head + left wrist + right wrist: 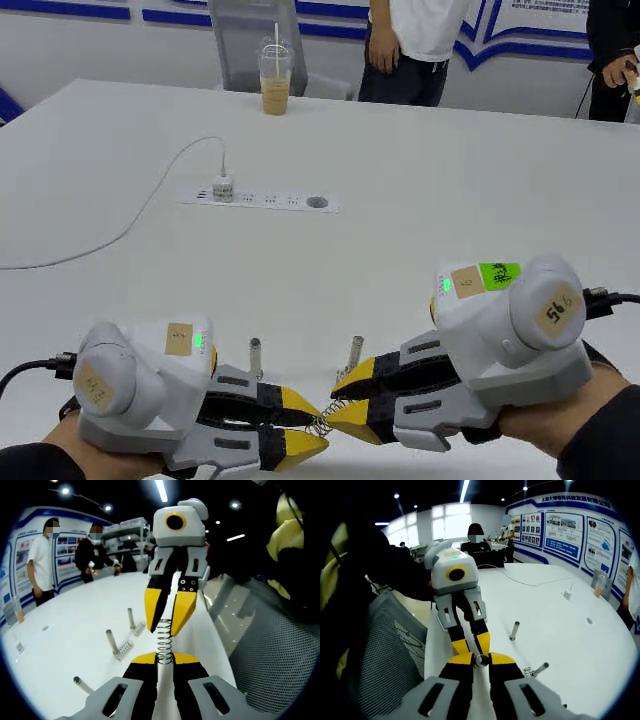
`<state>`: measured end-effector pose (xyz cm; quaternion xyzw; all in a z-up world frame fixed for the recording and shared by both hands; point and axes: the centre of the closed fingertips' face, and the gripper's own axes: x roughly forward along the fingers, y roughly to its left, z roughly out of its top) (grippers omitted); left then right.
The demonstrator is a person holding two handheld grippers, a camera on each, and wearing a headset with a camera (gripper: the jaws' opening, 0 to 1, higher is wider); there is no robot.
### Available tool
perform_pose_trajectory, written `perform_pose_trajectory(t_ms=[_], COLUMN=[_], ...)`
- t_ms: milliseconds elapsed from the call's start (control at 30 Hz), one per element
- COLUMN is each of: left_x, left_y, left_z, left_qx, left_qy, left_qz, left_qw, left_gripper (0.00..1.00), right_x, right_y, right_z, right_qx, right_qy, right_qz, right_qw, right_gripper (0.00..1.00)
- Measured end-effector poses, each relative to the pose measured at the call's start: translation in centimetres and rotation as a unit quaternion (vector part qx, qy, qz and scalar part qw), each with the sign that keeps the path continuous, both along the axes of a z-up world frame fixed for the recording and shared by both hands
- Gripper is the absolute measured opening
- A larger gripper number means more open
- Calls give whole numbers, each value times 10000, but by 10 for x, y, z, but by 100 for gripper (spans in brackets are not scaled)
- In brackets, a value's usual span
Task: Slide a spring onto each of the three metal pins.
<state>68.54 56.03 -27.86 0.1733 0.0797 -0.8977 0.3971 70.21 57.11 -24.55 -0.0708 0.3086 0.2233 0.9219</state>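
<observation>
Over the white table (pixel 420 200), the left gripper (pixel 160 658) and the right gripper (pixel 481 659) meet tip to tip, each pair of yellow-tipped jaws pinched narrowly on one end of the small coiled steel spring (pixel 164 639), just in front of two upright grey metal pins (pixel 255 356).

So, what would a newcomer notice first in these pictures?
A small spring is held between the yellow tips of the left gripper and the right gripper, low in the head view. Just behind them two metal pins stand on the white table, with a plastic cup at its far edge.
</observation>
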Motion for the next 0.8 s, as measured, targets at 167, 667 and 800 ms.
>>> perform_pose_trajectory(t_ms=[167,667,800], left_x=[-5,-5,-4], left_y=[-1,-2,-2], left_z=[0,0,1], left_qx=[-7,-28,-47], left_qy=[11,90,118], left_qz=[-50,-44,-6], left_qw=[10000,9999,9999], left_gripper=[10,10,10], right_x=[3,6,3], right_y=[5,9,4], right_z=[3,4,5], right_qx=[0,24,21], right_qy=[-58,-70,-77], right_qz=[57,40,-33], right_qw=[10000,10000,10000], right_gripper=[12,17,16])
